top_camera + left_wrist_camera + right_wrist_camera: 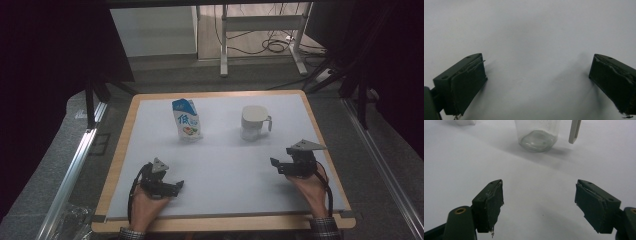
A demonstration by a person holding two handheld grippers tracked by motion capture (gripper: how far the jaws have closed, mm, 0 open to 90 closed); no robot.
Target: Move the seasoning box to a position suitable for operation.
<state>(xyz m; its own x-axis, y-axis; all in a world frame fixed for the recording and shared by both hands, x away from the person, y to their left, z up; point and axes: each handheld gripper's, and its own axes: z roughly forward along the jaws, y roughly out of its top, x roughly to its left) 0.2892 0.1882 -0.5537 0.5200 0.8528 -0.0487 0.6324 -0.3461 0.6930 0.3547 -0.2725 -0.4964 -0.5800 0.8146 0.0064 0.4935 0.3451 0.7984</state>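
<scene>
1. The table (120,150) has a wood-look rim; its top is covered by a smooth, matt white sheet (225,165).
2. The milk carton (187,119) looks like printed, lightly glossy cardboard.
3. The pitcher (537,135) has a clear, glossy glass-like body and an opaque matt whitish plastic lid (254,113) and handle (574,131).
4. The pads (491,206) on the right gripper (539,205) are dark, matt and rubbery, with frayed edges.

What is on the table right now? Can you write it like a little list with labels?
surface: white table with a wooden rim
carton: blue and white milk carton, upright, far left
pitcher: clear pitcher with a white lid and handle, upright, far right
left gripper: open, near edge, holding nothing
right gripper: open, facing the pitcher, apart from it
touching: nothing is touched by either gripper
</scene>
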